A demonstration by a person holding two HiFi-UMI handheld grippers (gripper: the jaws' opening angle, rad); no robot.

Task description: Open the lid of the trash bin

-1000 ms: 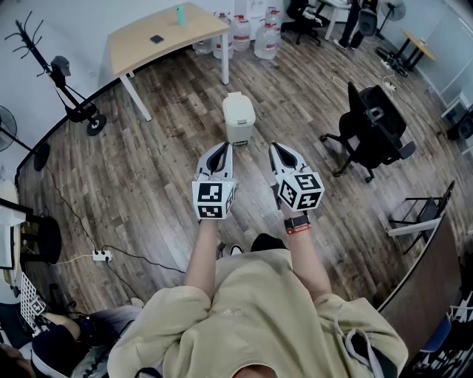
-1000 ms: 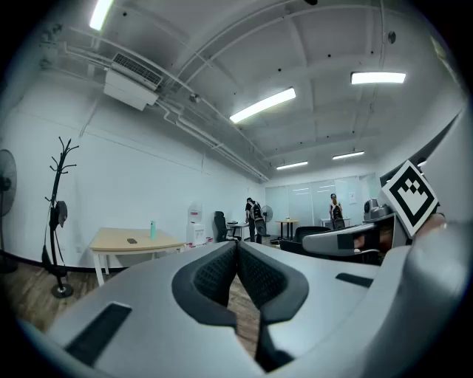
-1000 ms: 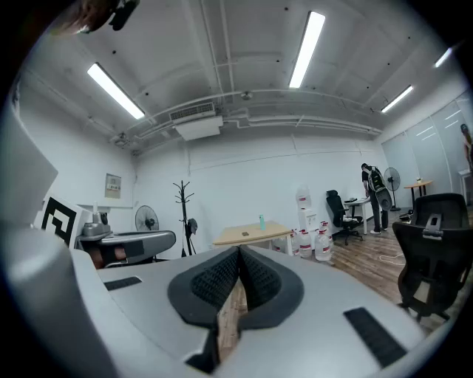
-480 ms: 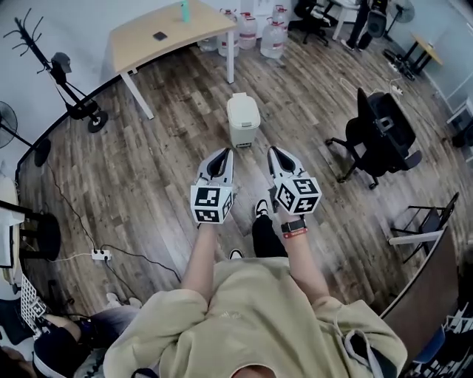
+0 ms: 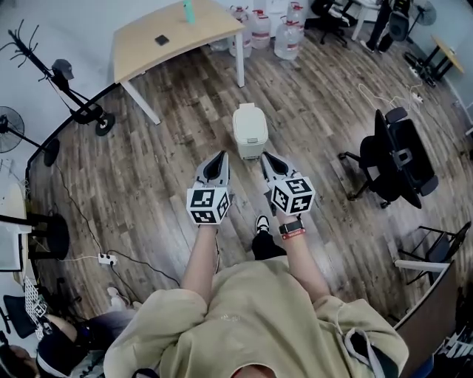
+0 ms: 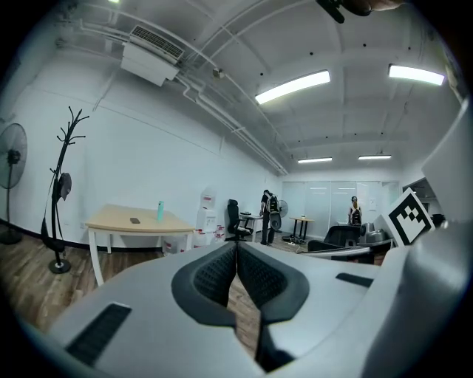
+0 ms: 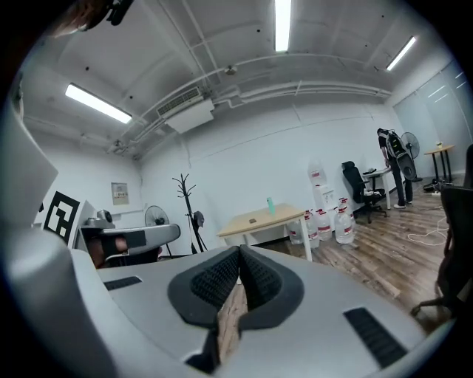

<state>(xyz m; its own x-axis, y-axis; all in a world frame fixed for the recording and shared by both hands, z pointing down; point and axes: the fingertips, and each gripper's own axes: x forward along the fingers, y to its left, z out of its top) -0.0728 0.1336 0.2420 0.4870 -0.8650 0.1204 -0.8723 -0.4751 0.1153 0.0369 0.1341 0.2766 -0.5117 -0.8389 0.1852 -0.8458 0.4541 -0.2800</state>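
Now nearer than a second ago: the trash bin [image 5: 250, 131], lid down, stands on the wood floor [image 5: 148, 170] just beyond both gripper tips. Left gripper [image 5: 219, 157] and right gripper [image 5: 265, 156] side by side, jaws together, nothing between them.

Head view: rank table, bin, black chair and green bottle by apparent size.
1. The table and the chair look about alike, so no firm order between them; the table stands farther off.
2. The bin.
3. The bottle, clearly smallest.
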